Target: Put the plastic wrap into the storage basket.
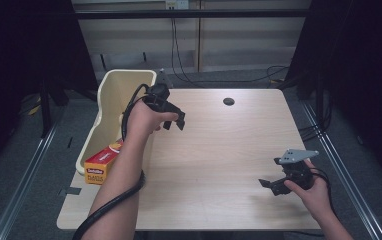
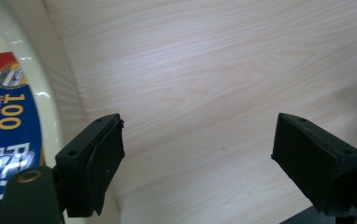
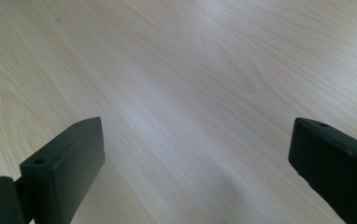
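Box point(image 2: 8, 135) label reads "100" and "FOOD".

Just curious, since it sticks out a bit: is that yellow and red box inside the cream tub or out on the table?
Inside: the box lies in the cream tub, one end poking over its near rim.

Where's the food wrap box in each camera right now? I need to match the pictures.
High view: food wrap box at lower left, in the near end of the cream bin.
Left gripper view: at the far left edge, inside the bin's rim.
Right gripper view: not in it.
Shared landmark: the wooden table.
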